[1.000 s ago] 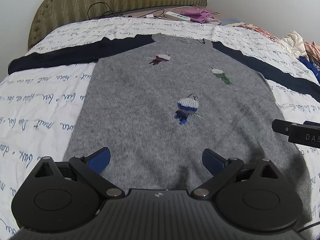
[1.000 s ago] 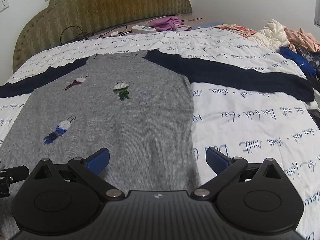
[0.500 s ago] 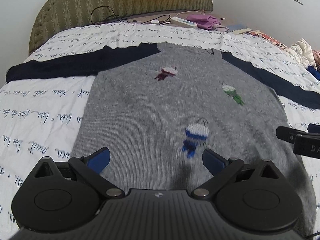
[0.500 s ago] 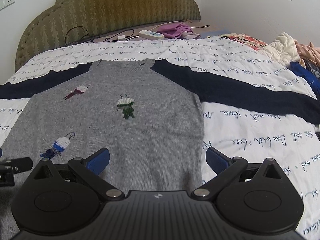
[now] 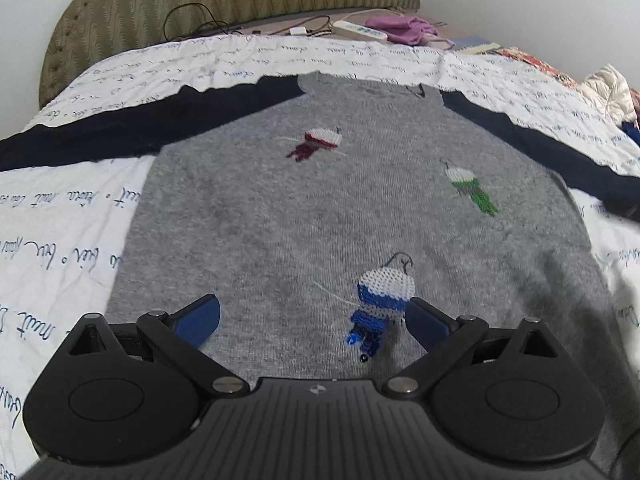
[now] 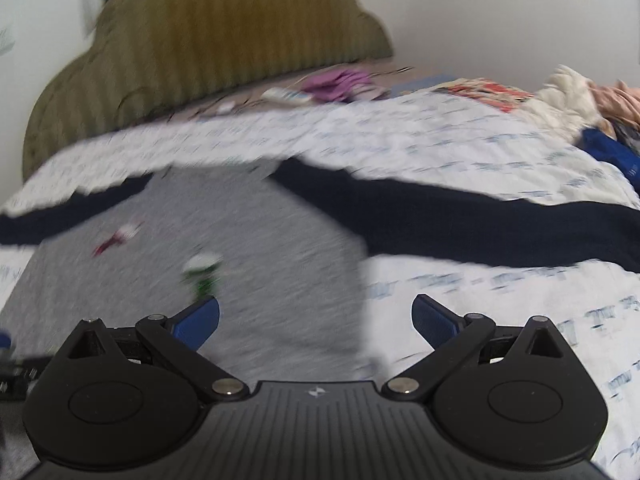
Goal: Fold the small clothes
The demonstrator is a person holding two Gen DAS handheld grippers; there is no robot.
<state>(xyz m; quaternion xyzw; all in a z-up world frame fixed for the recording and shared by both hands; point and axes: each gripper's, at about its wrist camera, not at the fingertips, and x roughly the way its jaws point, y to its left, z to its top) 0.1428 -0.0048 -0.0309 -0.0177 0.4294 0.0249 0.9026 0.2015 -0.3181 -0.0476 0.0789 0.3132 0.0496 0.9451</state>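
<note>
A grey sweater [image 5: 320, 216] with navy sleeves [image 5: 132, 128] and three small knitted figures lies flat, face up, on the bed. My left gripper [image 5: 312, 322] is open and empty, low over the sweater's lower middle, by the blue figure [image 5: 380, 304]. My right gripper [image 6: 316, 322] is open and empty, over the sweater's right side edge [image 6: 360, 280] below the right sleeve [image 6: 460, 220]. The right wrist view is blurred by motion.
The bed has a white quilt with blue script [image 5: 60, 220] and an olive headboard [image 5: 224, 0]. A power strip [image 5: 360, 31], cables and a purple cloth [image 5: 400, 28] lie at the head. A pile of clothes [image 6: 580, 96] sits at the right edge.
Both grippers have moved forward up the sweater, toward the headboard. The right gripper has left the left wrist view. Both stay open.
</note>
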